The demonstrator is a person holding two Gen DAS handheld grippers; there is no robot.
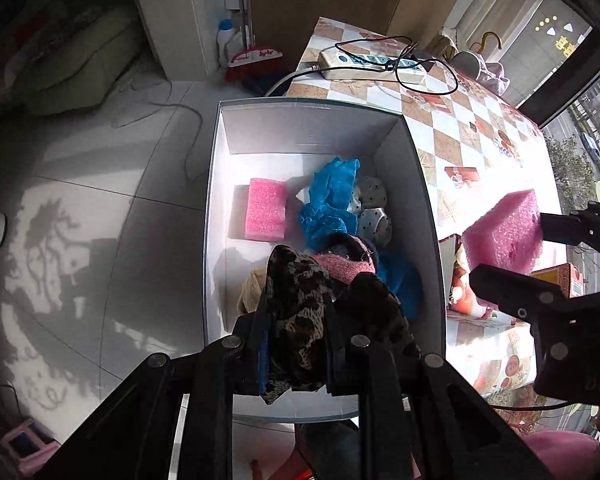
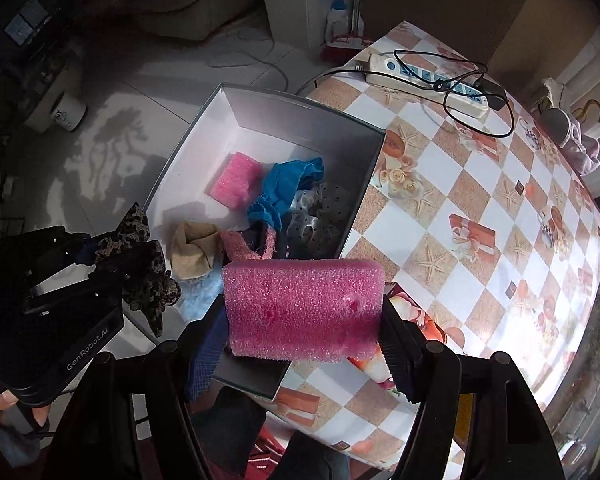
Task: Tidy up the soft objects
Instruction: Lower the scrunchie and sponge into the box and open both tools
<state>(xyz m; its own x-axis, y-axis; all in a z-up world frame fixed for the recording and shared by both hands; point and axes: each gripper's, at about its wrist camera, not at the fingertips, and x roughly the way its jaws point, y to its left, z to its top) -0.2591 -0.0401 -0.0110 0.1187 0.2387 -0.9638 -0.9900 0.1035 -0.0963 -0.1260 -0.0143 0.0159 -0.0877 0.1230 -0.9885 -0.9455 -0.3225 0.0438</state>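
Note:
A white open box (image 1: 220, 184) (image 2: 204, 108) sits at the table's edge. Inside lie a pink sponge (image 1: 266, 209) (image 2: 236, 180), crumpled blue cloth (image 1: 330, 200) (image 2: 288, 184), dotted grey pieces (image 1: 374, 208) (image 2: 324, 208), a beige fabric item (image 2: 194, 248) and a pink strip (image 1: 340, 266). My left gripper (image 1: 296, 344) (image 2: 112, 264) is shut on a leopard-print cloth (image 1: 296, 300) (image 2: 148, 284) above the box's near end. My right gripper (image 2: 304, 312) (image 1: 512, 240) is shut on a second pink sponge (image 2: 304, 304) (image 1: 504, 232), held over the table beside the box's right wall.
The checked tablecloth (image 1: 472, 128) (image 2: 480, 184) carries a power strip (image 1: 372, 64) (image 2: 428, 80) with black cables at the far end. An orange carton (image 1: 560, 276) lies near the right gripper. Tiled floor (image 1: 80, 220), with a broom (image 1: 256, 56), is left of the box.

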